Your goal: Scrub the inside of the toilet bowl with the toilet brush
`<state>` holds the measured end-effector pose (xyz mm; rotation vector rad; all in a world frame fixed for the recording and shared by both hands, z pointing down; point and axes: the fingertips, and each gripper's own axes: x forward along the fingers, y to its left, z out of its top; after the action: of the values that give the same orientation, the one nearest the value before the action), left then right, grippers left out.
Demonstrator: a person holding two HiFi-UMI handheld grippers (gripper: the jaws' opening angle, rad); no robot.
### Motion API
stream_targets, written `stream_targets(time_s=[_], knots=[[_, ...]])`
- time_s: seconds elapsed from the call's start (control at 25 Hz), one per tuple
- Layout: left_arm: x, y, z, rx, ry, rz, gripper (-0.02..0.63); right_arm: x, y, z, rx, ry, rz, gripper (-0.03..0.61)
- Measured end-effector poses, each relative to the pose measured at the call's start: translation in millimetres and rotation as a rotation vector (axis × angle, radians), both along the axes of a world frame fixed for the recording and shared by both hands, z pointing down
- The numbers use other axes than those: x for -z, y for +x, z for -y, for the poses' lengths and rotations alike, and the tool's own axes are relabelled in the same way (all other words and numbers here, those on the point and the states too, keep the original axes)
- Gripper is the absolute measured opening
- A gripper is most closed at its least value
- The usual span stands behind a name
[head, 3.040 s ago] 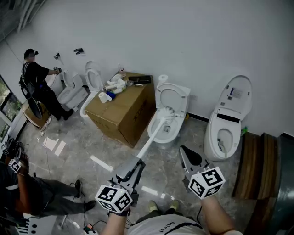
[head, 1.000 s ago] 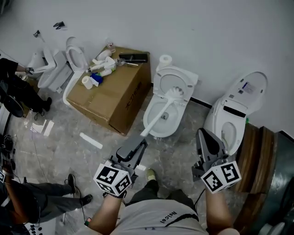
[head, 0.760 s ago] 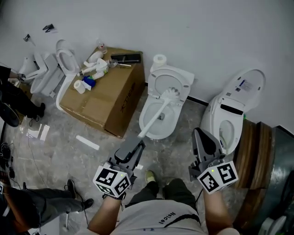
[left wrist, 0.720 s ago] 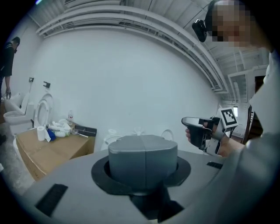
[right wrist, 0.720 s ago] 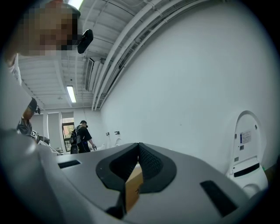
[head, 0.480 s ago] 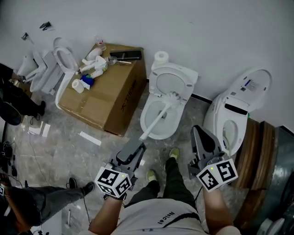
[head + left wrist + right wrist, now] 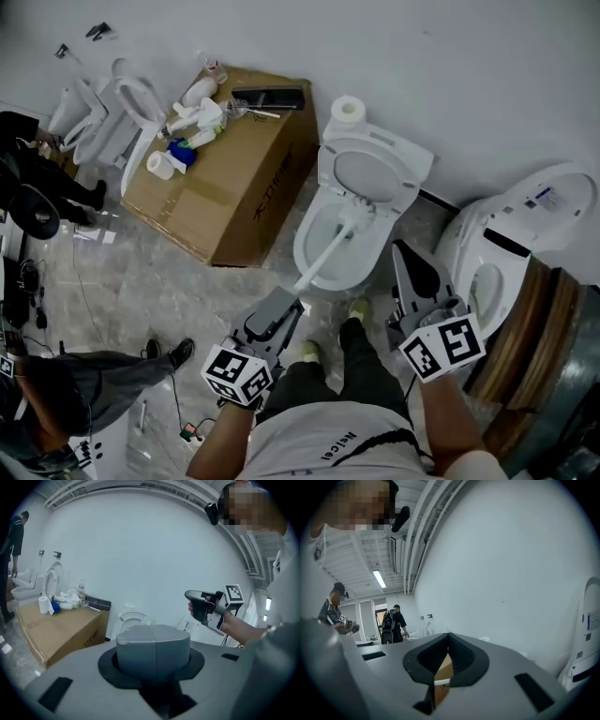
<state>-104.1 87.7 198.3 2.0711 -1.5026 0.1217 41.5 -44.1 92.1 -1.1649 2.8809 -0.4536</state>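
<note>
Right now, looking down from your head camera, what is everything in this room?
toilet: one, white, lid up, centre, against the wall
toilet brush: one, white, head inside that bowl
paper roll: one, white, on its tank
cardboard box: one, brown, left of the toilet
bottles: several, mostly white, on the box
right toilet: one, white, lid up, right side
far toilets: two, white, top left
bystanders: two, dark clothes, left edge
left gripper: one, grey, shut on the brush handle
right gripper: one, grey, shut, empty, right of the bowl

light: even, cool | source: ceiling strip light (image 7: pixel 379 579) | shadows: soft | edges: fisheye, dark corners
</note>
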Motion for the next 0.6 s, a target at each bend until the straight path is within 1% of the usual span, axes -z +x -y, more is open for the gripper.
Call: stream_targets(time_s=[0.08,0.2,0.36,0.6], knots=[[-13.9,2.8,12.0,0.015,-0.023,0.003,0.153,-14.2,2.5,21.3,0.011,-0.011,0.002,0.015],[-38.6,2.8,17.6,0.014,-0.088,0.027,0.153,-38.2,5.8,38.2,0.001,-0.056,0.012,0.015],[-83.8,2.7,22.5,-0.010,-0.156,0.029,0.153,-83.9,6.2,43.4,-0.028,-0.102,-0.005,0.015],[-173.6,7.1,24.0,-0.083,-0.243,0.011,0.153,-179.2,8.3,32.3,-0.118,-0.156,-0.044,0.015]])
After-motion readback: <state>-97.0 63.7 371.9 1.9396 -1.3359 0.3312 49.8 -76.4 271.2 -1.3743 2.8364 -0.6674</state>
